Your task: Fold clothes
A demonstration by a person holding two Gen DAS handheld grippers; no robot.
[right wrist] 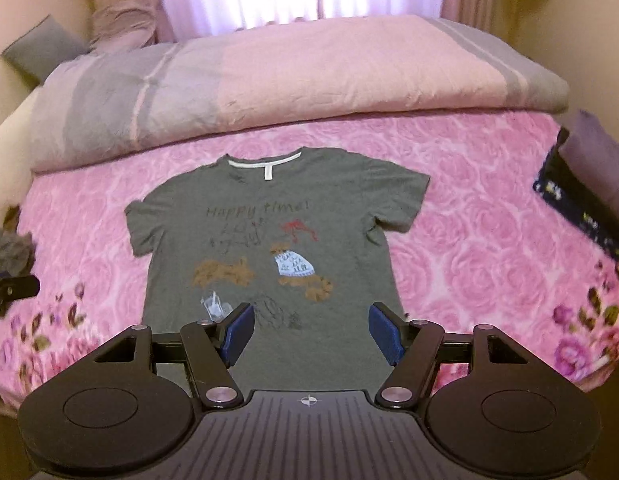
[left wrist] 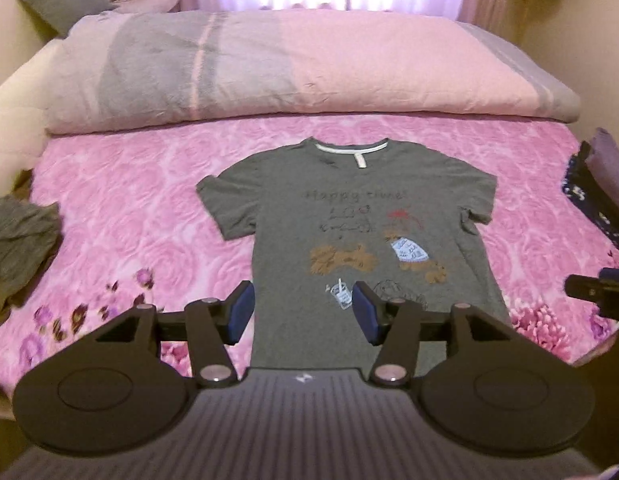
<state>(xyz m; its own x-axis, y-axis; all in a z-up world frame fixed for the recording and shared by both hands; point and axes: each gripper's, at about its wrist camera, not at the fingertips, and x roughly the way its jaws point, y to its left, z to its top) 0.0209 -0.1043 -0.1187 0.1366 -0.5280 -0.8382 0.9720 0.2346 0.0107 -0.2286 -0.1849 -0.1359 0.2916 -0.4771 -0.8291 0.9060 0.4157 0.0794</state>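
A grey T-shirt (left wrist: pixel 349 216) (right wrist: pixel 265 240) with a "Happy time" print lies flat and face up on the pink floral bedspread (left wrist: pixel 141 200) (right wrist: pixel 469 240), collar toward the far side. My left gripper (left wrist: pixel 303 312) hangs high above the shirt's lower hem, jaws apart, nothing between the blue pads (left wrist: pixel 241 312). My right gripper (right wrist: pixel 311 334) also hovers above the hem, open and empty. The right gripper's black tip (left wrist: pixel 597 292) shows at the right edge of the left wrist view; the left gripper's tip (right wrist: pixel 9 290) shows at the left edge of the right wrist view.
A rolled pink and grey duvet (left wrist: pixel 289 76) (right wrist: pixel 301 76) lies across the far side of the bed. A crumpled grey garment (left wrist: pixel 17 244) (right wrist: pixel 9 254) sits at the left edge. Folded dark and purple clothes (left wrist: pixel 601 188) (right wrist: pixel 589 184) are stacked at the right edge.
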